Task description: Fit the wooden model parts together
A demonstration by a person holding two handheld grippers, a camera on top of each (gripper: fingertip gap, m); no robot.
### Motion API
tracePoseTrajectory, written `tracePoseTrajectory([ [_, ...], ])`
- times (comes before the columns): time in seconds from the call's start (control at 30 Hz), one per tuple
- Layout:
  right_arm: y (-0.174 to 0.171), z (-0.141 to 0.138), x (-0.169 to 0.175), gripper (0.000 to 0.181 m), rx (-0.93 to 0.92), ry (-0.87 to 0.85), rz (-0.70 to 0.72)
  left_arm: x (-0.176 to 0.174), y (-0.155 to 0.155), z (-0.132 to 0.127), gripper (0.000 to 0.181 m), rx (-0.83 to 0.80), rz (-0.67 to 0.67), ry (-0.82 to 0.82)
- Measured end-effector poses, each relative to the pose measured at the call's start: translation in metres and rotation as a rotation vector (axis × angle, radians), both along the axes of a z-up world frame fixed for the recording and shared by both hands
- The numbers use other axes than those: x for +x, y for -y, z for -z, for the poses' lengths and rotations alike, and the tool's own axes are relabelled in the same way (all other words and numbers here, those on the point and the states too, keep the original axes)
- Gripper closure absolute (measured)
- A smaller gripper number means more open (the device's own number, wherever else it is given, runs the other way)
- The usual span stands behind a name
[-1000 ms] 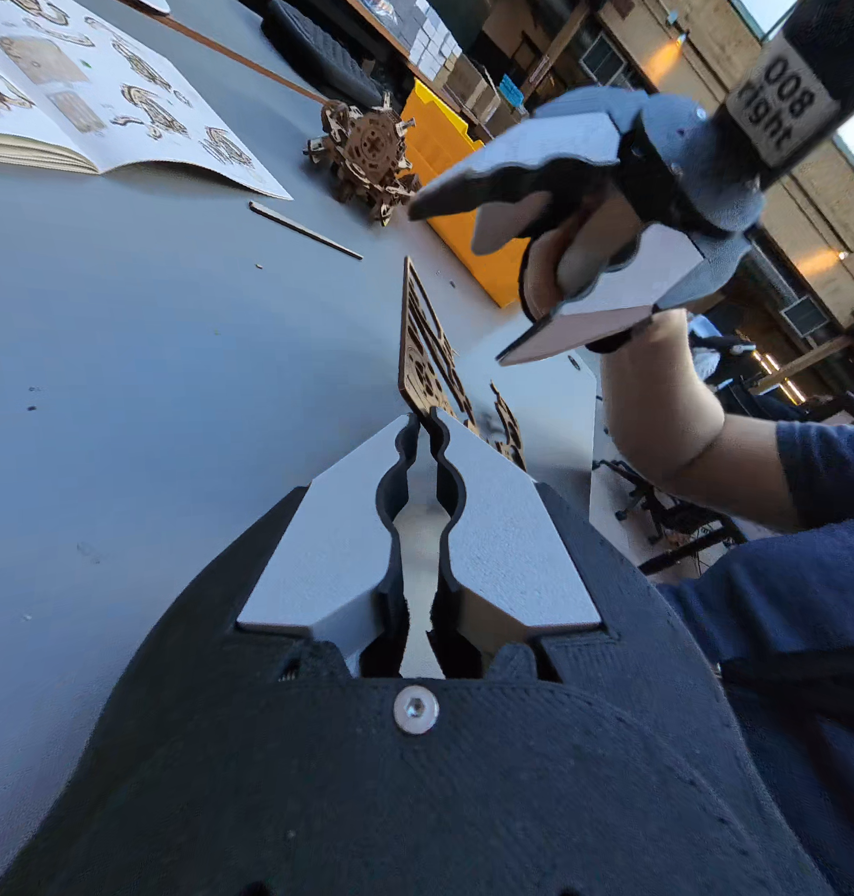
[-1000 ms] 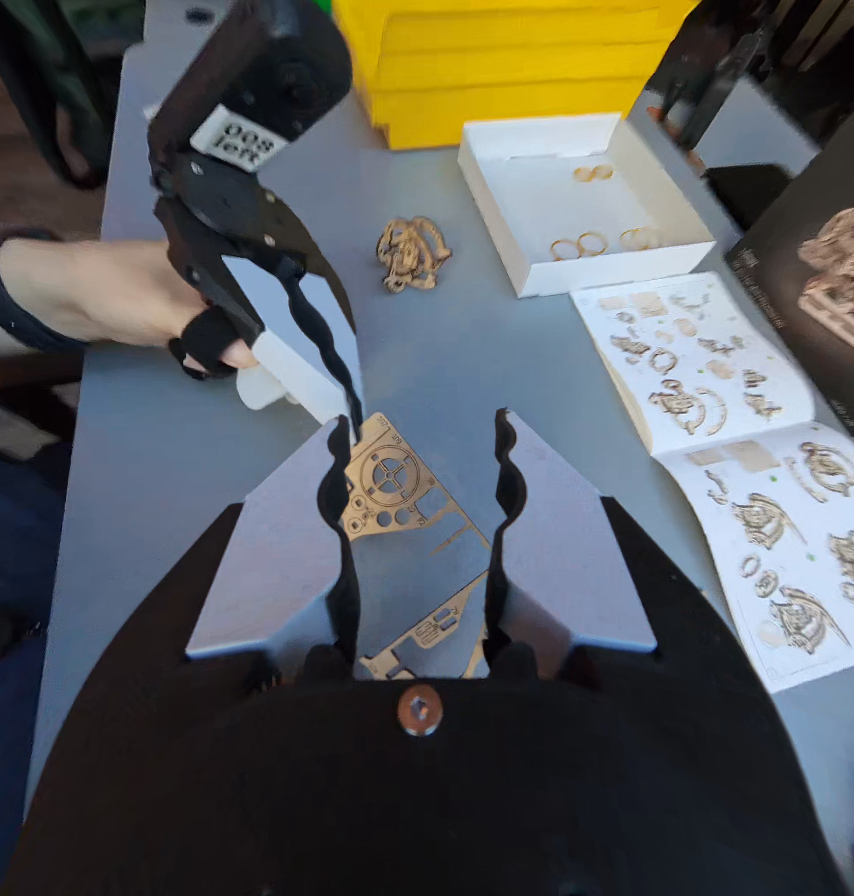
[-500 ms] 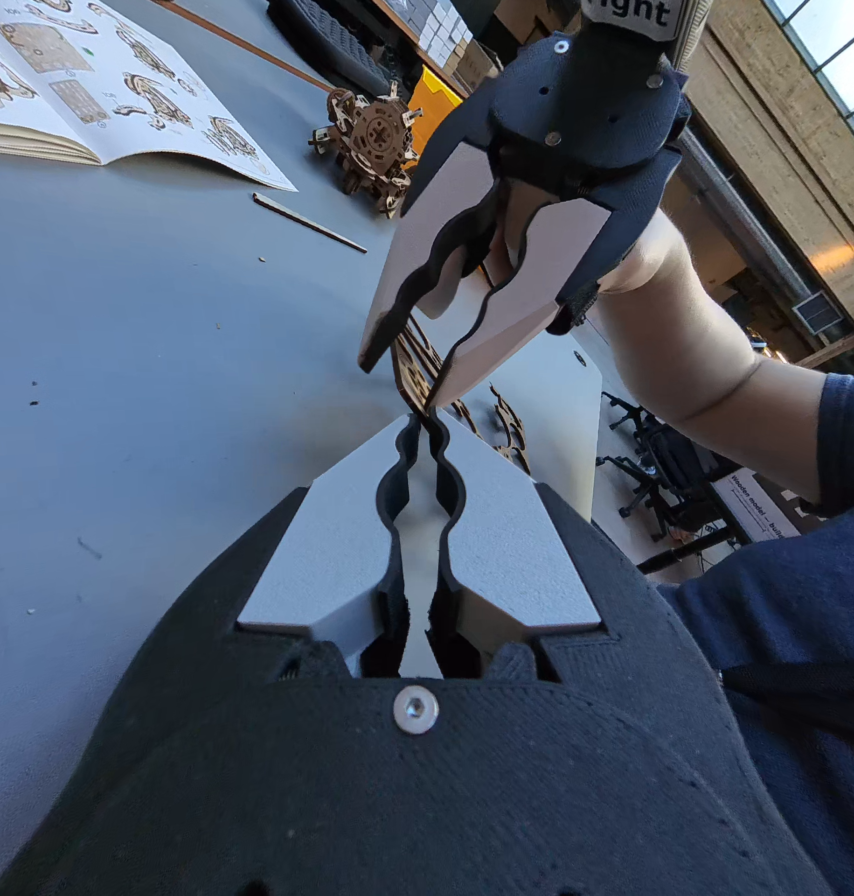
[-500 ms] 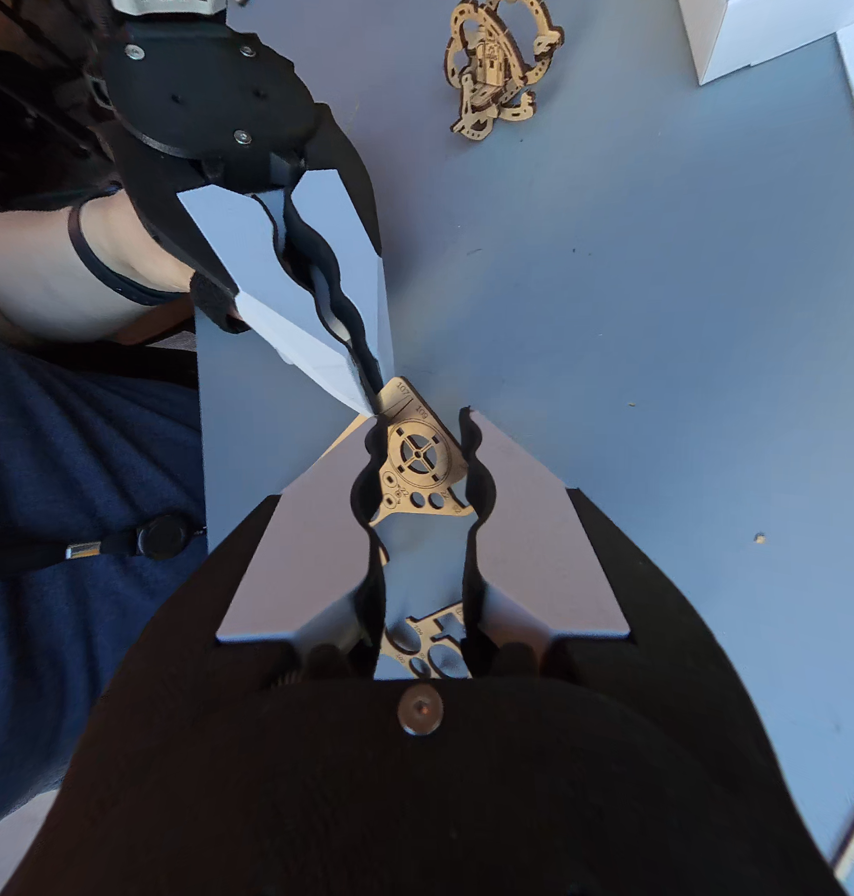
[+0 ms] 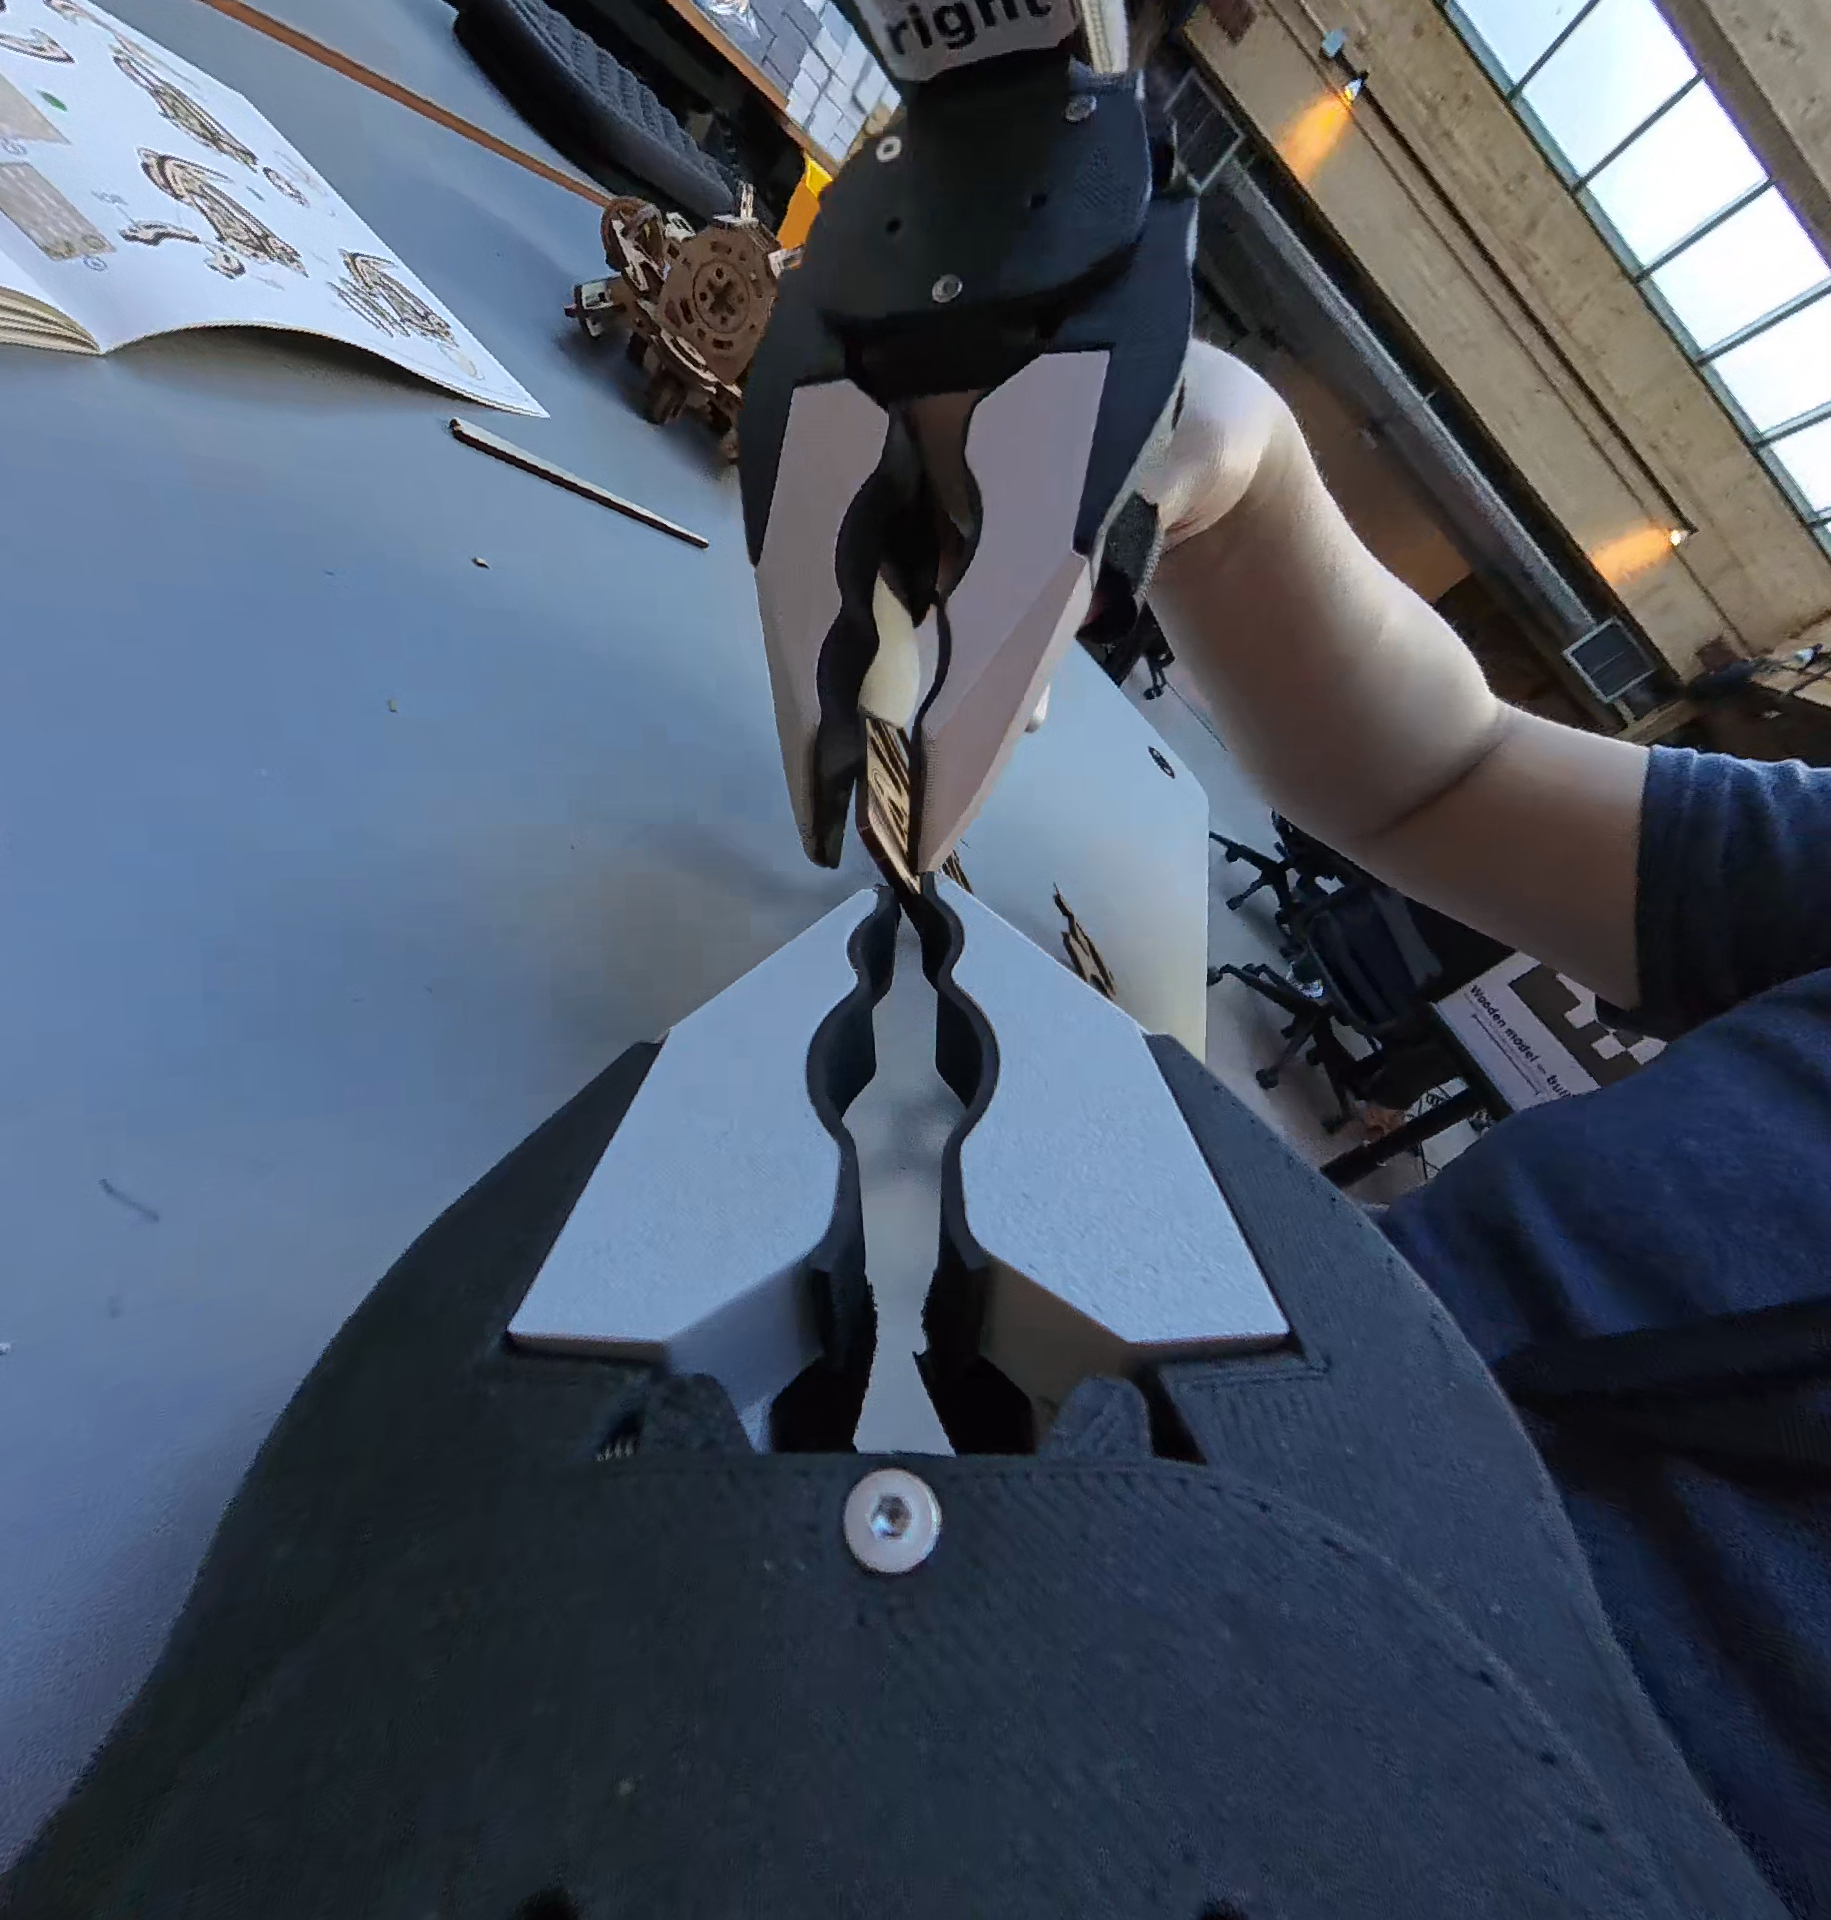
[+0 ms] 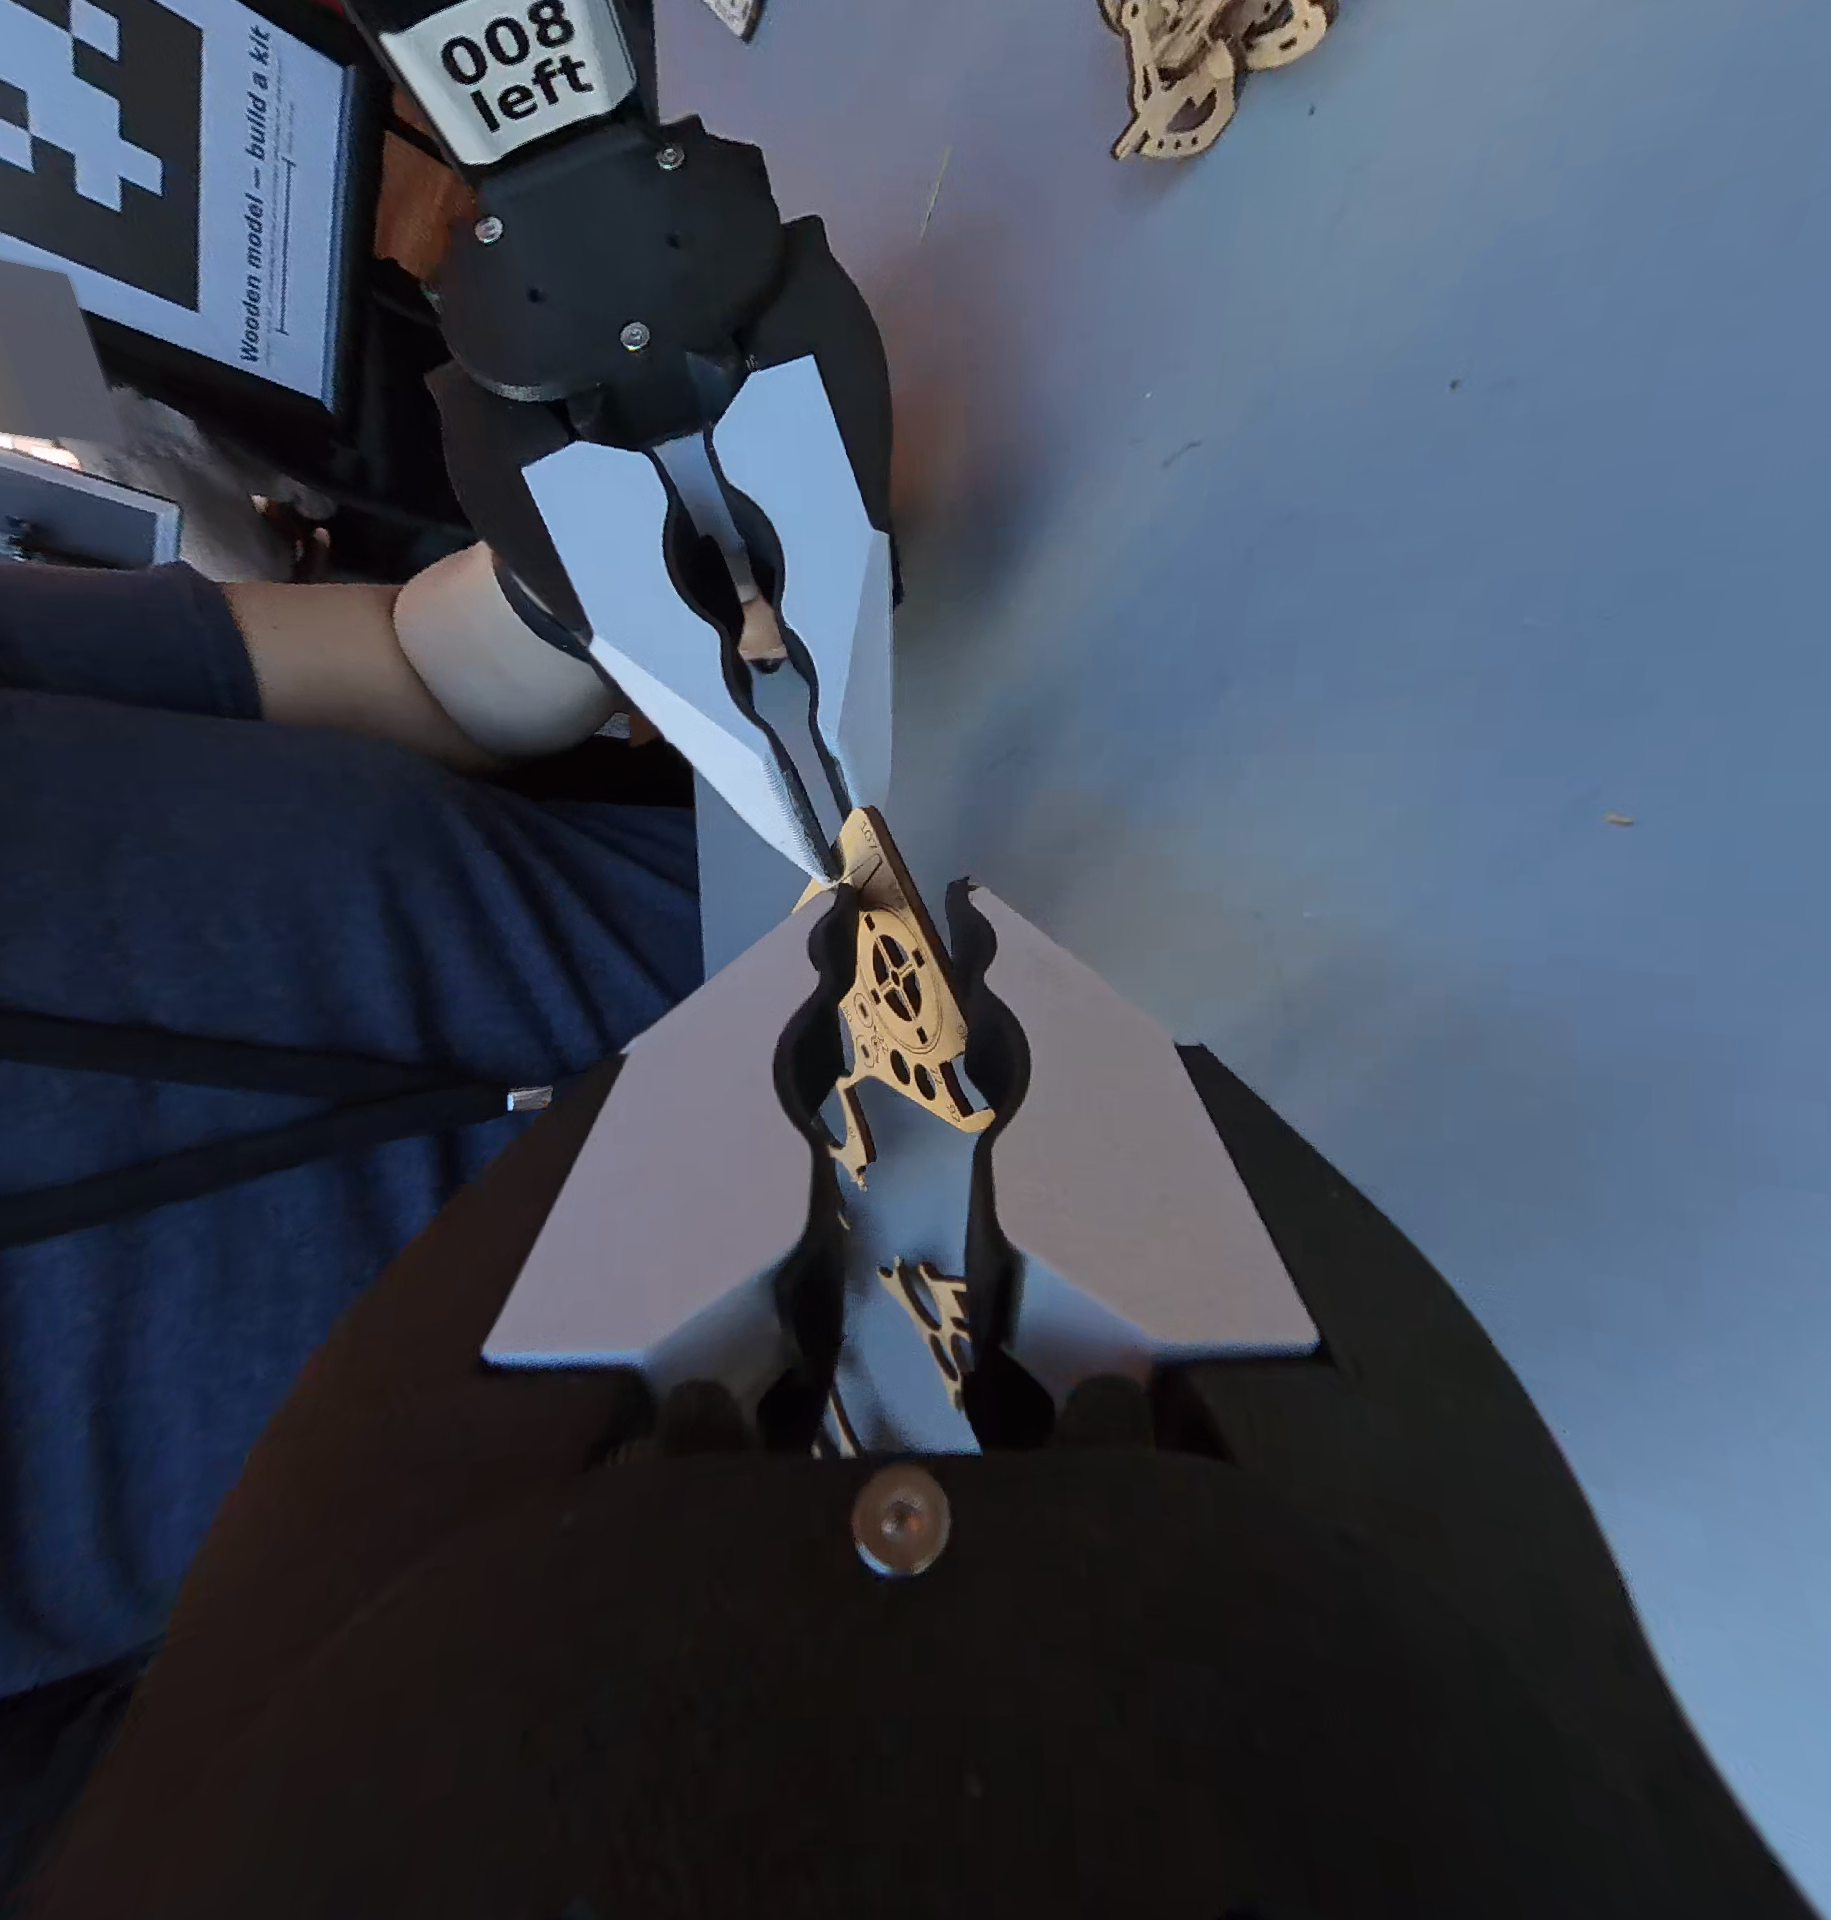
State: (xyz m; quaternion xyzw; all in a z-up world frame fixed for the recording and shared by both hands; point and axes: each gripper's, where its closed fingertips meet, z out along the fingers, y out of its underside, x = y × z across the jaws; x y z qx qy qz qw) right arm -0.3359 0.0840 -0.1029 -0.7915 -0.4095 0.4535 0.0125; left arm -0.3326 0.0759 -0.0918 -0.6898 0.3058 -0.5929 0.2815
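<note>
The left gripper [image 5: 903,896] has its jaws nearly together, the tips pinched on one corner of a thin wooden sheet [image 6: 895,987] of laser-cut parts; the right wrist view shows this grip clearly, the left gripper [image 6: 833,847] reaching down from the upper left to nip the sheet's top corner. The right gripper [image 6: 890,904] points toward the left one from the opposite side, its fingers set around the same sheet with a narrow gap between them; the sheet runs between the wavy pads, but whether both pads press on it cannot be told. From the left wrist view the right gripper [image 5: 875,831] comes down from above, tip to tip with the left, and the sheet [image 5: 890,800] shows edge-on as a dark sliver between its fingers. The sheet is held off the grey table [image 5: 319,779], tilted, with a round spoked part cut into it near the held corner. More cut-out wood [image 6: 937,1309] lies on the table under the right gripper. Farther off stand a half-built wooden model [image 5: 698,312], a thin wooden stick [image 5: 578,483] and an open instruction booklet [image 5: 163,229]. In the right wrist view the model [image 6: 1197,68] sits at the top edge. A bare forearm [image 5: 1337,665] and dark blue sleeve [image 5: 1742,862] lead to the right gripper.
</note>
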Motion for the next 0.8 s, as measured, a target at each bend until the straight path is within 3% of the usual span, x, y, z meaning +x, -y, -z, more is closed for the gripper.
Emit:
tracePoseTrajectory([
  [0.2,0.011,-0.008,0.007,0.161,-0.107,-0.079,-0.077,0.003,0.007,-0.009,0.179,-0.001,0.051,0.051],
  [0.43,0.02,-0.01,0.011,0.179,-0.179,-0.149,-0.124,0.004,0.007,-0.004,0.177,0.037,0.049,0.008],
  [0.63,0.021,-0.008,0.012,0.18,-0.24,-0.129,-0.102,0.004,0.008,-0.007,0.169,-0.002,0.091,0.015],
  [0.8,0.025,-0.008,0.013,0.18,-0.251,-0.151,-0.118,0.007,0.015,-0.001,0.178,-0.038,0.147,-0.012],
])
